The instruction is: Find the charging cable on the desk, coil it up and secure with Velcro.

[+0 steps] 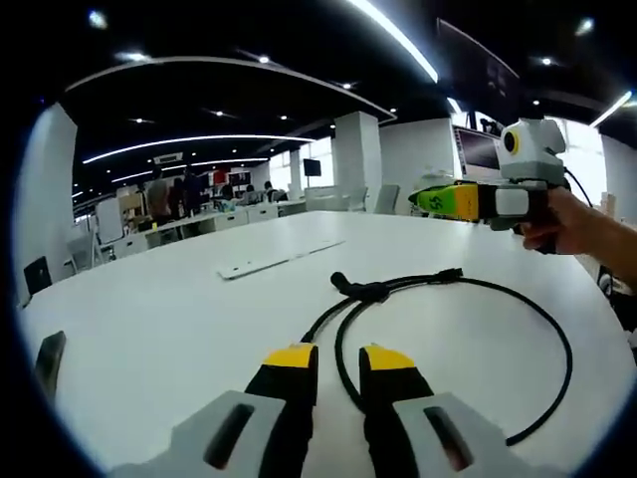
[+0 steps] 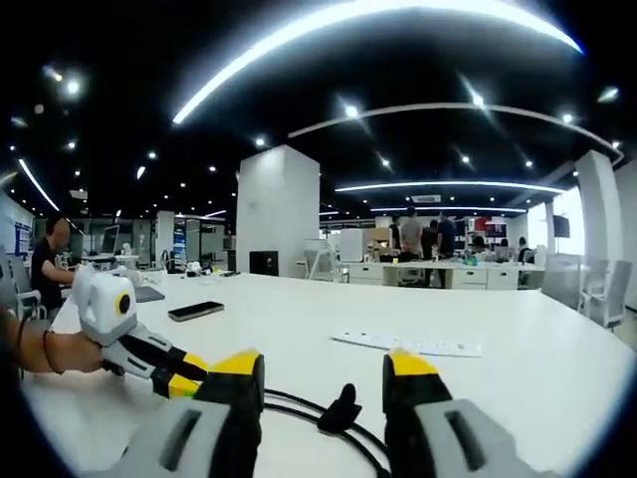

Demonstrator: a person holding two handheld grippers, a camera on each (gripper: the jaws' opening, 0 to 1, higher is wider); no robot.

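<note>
Looks like a big open office. Wide white table (image 1: 149, 319) up front, smooth and bare near its left edge. Behind it, more rows of white desks (image 2: 438, 271) with chairs (image 2: 607, 291) pulled up. Far back past the table's far edge, a small group of people (image 2: 423, 237) standing together by those desks. One more person (image 2: 45, 264) sitting at a desk off to the left, near a computer screen (image 2: 109, 239). Black ceiling (image 2: 318, 119) overhead with long curved strips of light (image 2: 348, 15) and little round lamps. Fat white pillar (image 2: 277, 209) in the middle of the room. Bright windows (image 1: 587, 149) along one side.
</note>
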